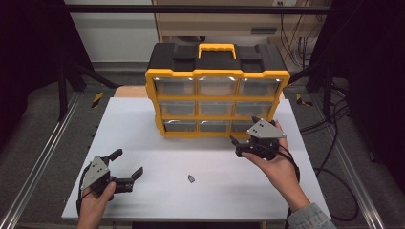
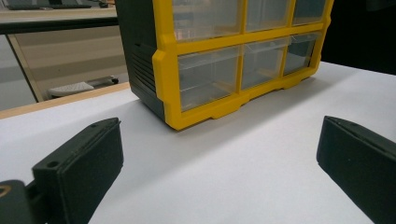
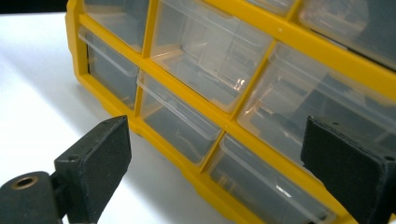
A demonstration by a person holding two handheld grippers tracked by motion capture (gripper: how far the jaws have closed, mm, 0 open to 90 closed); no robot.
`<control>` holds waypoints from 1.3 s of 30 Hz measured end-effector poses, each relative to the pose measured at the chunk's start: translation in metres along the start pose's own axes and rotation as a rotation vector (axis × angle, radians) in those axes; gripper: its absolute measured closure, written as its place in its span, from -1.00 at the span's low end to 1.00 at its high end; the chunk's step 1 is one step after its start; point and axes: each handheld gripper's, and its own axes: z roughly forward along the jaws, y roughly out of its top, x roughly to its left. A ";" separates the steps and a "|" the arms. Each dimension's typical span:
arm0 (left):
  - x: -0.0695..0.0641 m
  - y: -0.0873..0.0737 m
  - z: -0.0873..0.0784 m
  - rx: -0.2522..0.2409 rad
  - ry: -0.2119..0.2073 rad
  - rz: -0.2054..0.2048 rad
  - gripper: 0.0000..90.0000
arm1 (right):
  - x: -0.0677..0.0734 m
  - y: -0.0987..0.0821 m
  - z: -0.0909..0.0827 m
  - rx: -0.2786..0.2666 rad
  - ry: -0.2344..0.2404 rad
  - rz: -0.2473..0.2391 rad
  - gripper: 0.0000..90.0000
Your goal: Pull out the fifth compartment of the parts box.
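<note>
The high view looks down and forward over the whole white table (image 1: 200,157), while both gripper views sit low and close (the right one nearest), sharing the yellow drawer cabinet (image 1: 217,95) (image 2: 233,60) (image 3: 224,107)

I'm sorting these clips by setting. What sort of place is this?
Probably a lab or workshop recording bench: a white table framed by metal rails, loose cables on the floor, a yellow drawer organizer.

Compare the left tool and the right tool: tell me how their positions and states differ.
The left tool sits near the table's front edge, far from the drawer box; the right tool is up against the box's bottom-right drawer. The left points across the bare table; the right points at the drawers. Both are open and hold nothing.
</note>
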 end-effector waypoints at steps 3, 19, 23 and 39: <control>0.000 0.000 0.000 -0.001 0.000 0.000 -0.99 | 0.001 0.007 0.005 0.017 -0.002 -0.020 -0.79; 0.000 0.000 0.000 0.000 0.008 0.007 -0.99 | -0.002 0.022 0.011 0.031 -0.032 -0.102 -0.76; 0.001 0.000 0.000 -0.008 0.001 -0.009 -0.99 | -0.002 0.027 0.012 0.019 -0.017 -0.072 -0.77; 0.003 -0.001 -0.001 -0.011 0.006 -0.024 -0.99 | 0.002 0.034 0.028 0.037 -0.038 -0.153 -0.65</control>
